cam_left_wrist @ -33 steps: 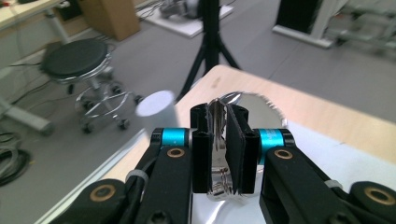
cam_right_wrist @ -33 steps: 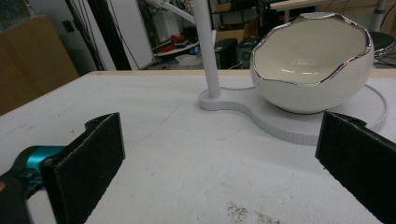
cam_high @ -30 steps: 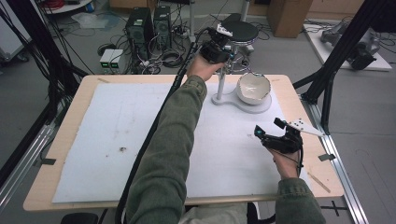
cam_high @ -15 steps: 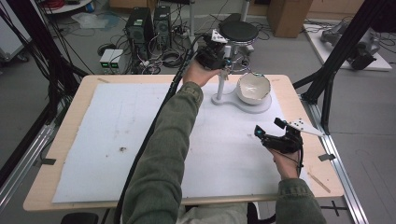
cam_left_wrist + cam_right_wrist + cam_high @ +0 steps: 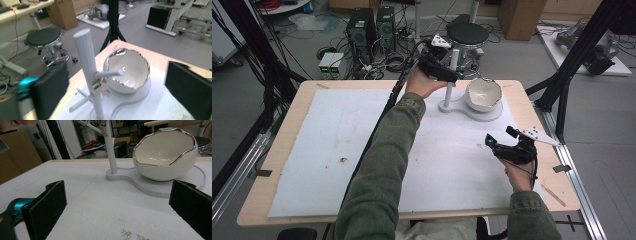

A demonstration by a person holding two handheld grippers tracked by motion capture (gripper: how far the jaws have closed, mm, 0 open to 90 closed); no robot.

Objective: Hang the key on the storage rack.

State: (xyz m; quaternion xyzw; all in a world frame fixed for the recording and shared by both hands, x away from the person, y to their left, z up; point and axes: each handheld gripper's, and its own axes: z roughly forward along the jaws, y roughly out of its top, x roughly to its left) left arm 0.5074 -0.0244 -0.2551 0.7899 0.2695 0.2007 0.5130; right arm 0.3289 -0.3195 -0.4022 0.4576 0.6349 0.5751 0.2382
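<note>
- The left tongs (image 5: 451, 76) hang at the 12 o'clock edge of the tabletop (image 5: 287, 140), jaws wide apart and holding nothing, just beside the white post (image 5: 90, 75) of the stand. In the left gripper view, a small tagged trinket (image 5: 97, 83) hangs on a peg (image 5: 110, 73) of that post.
- The trinket looks like what the left tongs are after. It sits tight against the post, so jaws closing from here could clamp the post or peg instead and tip the light stand.
- The egg-shaped bowl (image 5: 483, 93) rests on the stand's base (image 5: 472, 111) at about 1 o'clock, near the peg; a sideways nudge of the stand could shake it loose, and its thin jagged rim looks chip-prone.
- The right tongs (image 5: 497, 146) hover at 4 o'clock, jaws spread and empty, well apart from the stand, so I judge them too far away to steady it.
- Hard to make out: the trinket is small and blurred, so what it is and how it hooks on I cannot tell. In the high view the left hand (image 5: 424, 82) covers part of the post.
</note>
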